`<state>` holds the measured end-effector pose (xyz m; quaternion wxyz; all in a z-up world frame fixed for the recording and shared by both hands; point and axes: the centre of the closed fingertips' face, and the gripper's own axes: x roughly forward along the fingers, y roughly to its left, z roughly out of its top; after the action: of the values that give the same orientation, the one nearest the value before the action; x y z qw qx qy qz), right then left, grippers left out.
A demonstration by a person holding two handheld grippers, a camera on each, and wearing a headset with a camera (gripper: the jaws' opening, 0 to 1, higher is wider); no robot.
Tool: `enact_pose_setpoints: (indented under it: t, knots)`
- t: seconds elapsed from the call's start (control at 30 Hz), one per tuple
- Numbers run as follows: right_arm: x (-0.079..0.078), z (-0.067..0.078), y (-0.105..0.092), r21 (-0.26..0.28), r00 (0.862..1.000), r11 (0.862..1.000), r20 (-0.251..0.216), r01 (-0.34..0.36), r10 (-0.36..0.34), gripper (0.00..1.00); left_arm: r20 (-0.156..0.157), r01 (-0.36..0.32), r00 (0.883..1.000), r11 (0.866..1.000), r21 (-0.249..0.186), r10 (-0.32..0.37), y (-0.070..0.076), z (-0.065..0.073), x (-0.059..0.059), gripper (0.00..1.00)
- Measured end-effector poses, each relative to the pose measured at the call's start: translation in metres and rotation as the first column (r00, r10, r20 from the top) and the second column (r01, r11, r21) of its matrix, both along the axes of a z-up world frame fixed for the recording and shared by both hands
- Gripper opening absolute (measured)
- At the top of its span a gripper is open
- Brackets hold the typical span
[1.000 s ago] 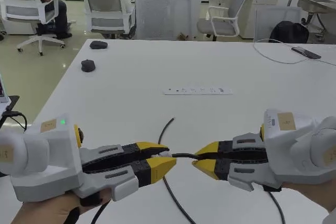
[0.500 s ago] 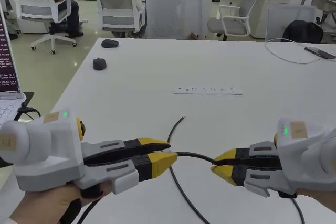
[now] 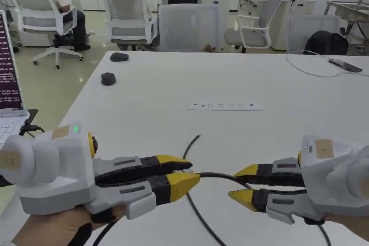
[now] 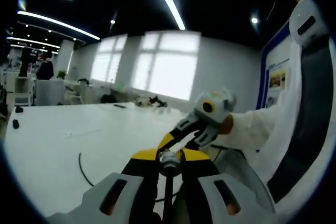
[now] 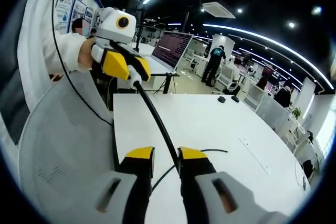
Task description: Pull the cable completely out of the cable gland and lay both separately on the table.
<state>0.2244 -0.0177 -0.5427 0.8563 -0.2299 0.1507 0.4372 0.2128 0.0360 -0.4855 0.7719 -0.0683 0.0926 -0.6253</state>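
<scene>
My left gripper (image 3: 193, 171) is shut on the cable gland (image 4: 169, 162), a small silver round fitting between its yellow tips. A black cable (image 3: 216, 175) leaves the gland and runs straight to my right gripper (image 3: 239, 182). That gripper's jaws stand apart, with the cable passing between them. In the right gripper view the cable (image 5: 155, 119) stretches from my right gripper (image 5: 165, 153) up to the left gripper (image 5: 134, 77). The rest of the cable lies in a loose curve on the white table (image 3: 277, 136), under both grippers.
A white power strip (image 3: 223, 106) lies mid-table. Two dark mice (image 3: 108, 78) (image 3: 119, 57) sit at the far left. An open laptop (image 3: 8, 84) stands off the left edge. A phone (image 3: 345, 65) with a white lead lies far right. Office chairs (image 3: 187, 27) line the far edge.
My right gripper has slid right, away from the left one, so more cable shows between them. Its jaws have gone from shut to open. The left gripper stays shut.
</scene>
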Motion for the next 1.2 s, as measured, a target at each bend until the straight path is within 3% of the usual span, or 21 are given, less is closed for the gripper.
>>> enact_pose_setpoints:
  t: [0.07,0.17,0.27,0.4,0.47,0.53,0.67,0.77,1.03,1.2]
  knots:
    - [-0.002,0.014,0.011,0.013,0.998,0.999,0.042,-0.047,0.047,0.18,0.007,0.005,1.0,1.0,0.011,-0.005,-0.001,0.0,-0.001,0.16]
    - [-0.01,0.031,0.037,0.018,0.984,0.989,0.104,-0.145,0.142,0.21,0.011,0.016,1.0,1.0,0.005,-0.016,-0.003,0.002,-0.004,0.16]
    - [-0.008,0.031,0.048,0.007,0.981,0.988,0.122,-0.154,0.152,0.2,0.014,0.023,1.0,1.0,0.004,-0.023,-0.003,0.004,-0.006,0.16]
    - [-0.004,0.035,0.052,0.052,0.984,0.989,0.113,-0.142,0.135,0.12,0.012,0.007,1.0,1.0,0.001,-0.007,0.0,0.006,-0.005,0.16]
    - [-0.005,0.043,0.055,0.158,0.99,0.979,0.088,-0.126,0.113,0.13,-0.022,0.005,1.0,1.0,-0.004,-0.005,0.003,0.005,-0.004,0.17]
    - [-0.005,0.045,0.055,0.201,0.992,0.972,0.07,-0.12,0.108,0.14,-0.008,-0.003,1.0,1.0,-0.007,0.002,0.004,0.007,-0.005,0.17]
    - [-0.005,0.042,0.054,0.185,0.992,0.976,0.064,-0.115,0.105,0.14,0.007,-0.008,1.0,1.0,0.008,0.008,0.002,0.006,-0.007,0.17]
    - [-0.004,0.044,0.054,0.214,0.995,0.972,0.051,-0.098,0.089,0.14,0.014,-0.008,1.0,1.0,0.018,0.007,0.002,0.004,-0.008,0.18]
    - [-0.006,0.046,0.054,0.222,0.995,0.971,0.052,-0.092,0.083,0.13,0.038,-0.002,0.999,1.0,0.029,0.001,0.001,0.005,-0.007,0.17]
    - [-0.004,0.043,0.048,0.205,0.996,0.975,0.057,-0.083,0.073,0.12,0.03,-0.012,0.999,1.0,0.025,0.012,0.003,0.004,-0.006,0.17]
